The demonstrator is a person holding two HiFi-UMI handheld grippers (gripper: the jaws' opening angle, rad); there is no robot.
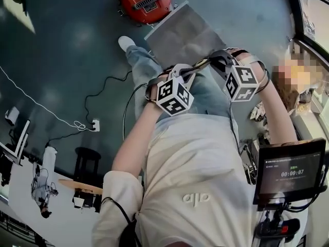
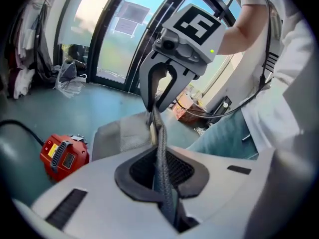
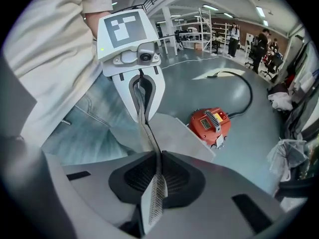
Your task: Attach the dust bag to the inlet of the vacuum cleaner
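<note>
Two grips: left claw and right claw each pinched together on near edge of grey dust bag, frame centre; red vacuum cleaner beyond, upper centre.

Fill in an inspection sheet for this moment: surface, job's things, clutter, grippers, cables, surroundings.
Surface: dark teal floor; no table in view.
Job's things: round red vacuum cleaner stands on the floor; flat grey fabric dust bag is held up apart from it, not yet attached.
Clutter: white socket strip and black round stool on the floor.
Grippers: left gripper and right gripper face each other, each shut on the bag's top edge.
Cables: black cable runs from the vacuum cleaner; thin white cable leads to the socket strip.
Surroundings: glass doors; people standing far off; tablet screen at the person's right.
</note>
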